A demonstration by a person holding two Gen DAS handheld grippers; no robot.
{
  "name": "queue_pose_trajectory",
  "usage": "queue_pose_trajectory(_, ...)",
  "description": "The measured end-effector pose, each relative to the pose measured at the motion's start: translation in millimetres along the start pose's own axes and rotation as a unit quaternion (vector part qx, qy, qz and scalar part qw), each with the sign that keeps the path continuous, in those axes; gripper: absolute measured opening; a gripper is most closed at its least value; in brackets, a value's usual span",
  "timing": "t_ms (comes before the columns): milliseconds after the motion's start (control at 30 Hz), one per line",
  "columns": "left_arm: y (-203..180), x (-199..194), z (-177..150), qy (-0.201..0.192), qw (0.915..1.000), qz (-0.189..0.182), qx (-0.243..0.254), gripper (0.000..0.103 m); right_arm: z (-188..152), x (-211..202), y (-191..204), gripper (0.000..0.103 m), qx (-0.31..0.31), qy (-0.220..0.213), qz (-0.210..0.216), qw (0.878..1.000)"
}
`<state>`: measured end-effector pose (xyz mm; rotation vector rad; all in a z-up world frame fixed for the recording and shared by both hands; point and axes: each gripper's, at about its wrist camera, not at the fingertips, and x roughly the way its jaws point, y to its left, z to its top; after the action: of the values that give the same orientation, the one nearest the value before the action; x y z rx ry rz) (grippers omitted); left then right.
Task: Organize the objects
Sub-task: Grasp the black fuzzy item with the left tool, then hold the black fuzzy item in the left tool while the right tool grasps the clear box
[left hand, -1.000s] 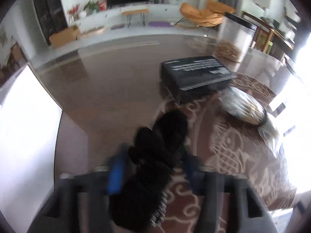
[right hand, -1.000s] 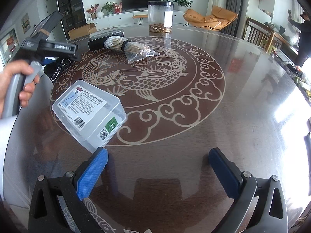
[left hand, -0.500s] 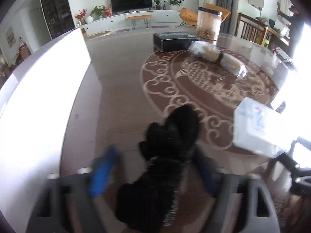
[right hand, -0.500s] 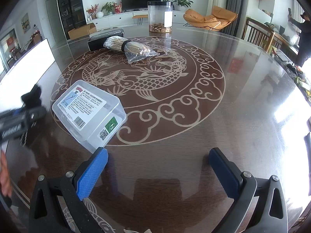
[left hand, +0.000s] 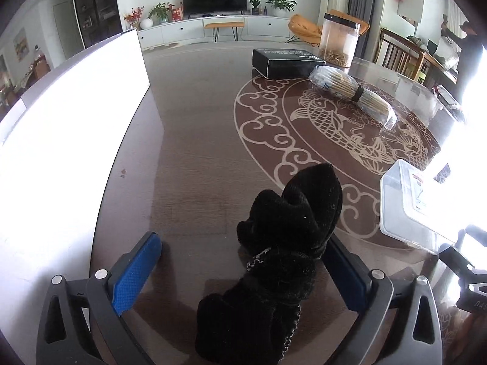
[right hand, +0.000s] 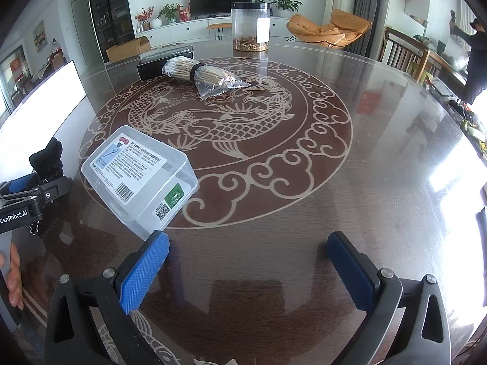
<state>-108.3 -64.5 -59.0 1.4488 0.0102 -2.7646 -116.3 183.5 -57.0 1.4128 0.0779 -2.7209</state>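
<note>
A black knitted cloth bundle point(left hand: 283, 252) lies on the dark round table between the blue pads of my left gripper point(left hand: 243, 269), whose jaws stand wide open; the bundle leans against the right pad. It also shows at the left edge of the right wrist view point(right hand: 47, 159). A clear lidded plastic box point(right hand: 138, 176) with a printed label sits just right of it, also in the left wrist view point(left hand: 417, 206). My right gripper point(right hand: 248, 269) is open and empty over bare table, its left pad close to the box's near corner.
Farther back lie a bag of sticks point(right hand: 204, 77), a black box point(right hand: 166, 62) and a clear jar point(right hand: 250, 27). A white panel point(left hand: 61, 127) stands along the table's left side. Chairs point(right hand: 404, 54) stand at the right.
My left gripper carried the black bundle from near the black box to beside the clear box and opened its jaws, letting the bundle down. The right gripper has not moved.
</note>
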Motion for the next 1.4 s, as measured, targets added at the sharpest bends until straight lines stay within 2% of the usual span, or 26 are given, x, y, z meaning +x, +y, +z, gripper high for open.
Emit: queue_pose_trajectory(1400,0.7,-1.4,-0.9,-0.001,1.0,0.0,0.0,0.103,0.0,-2.2,-2.9,0.103,0.003,-0.002,0.003,1.0)
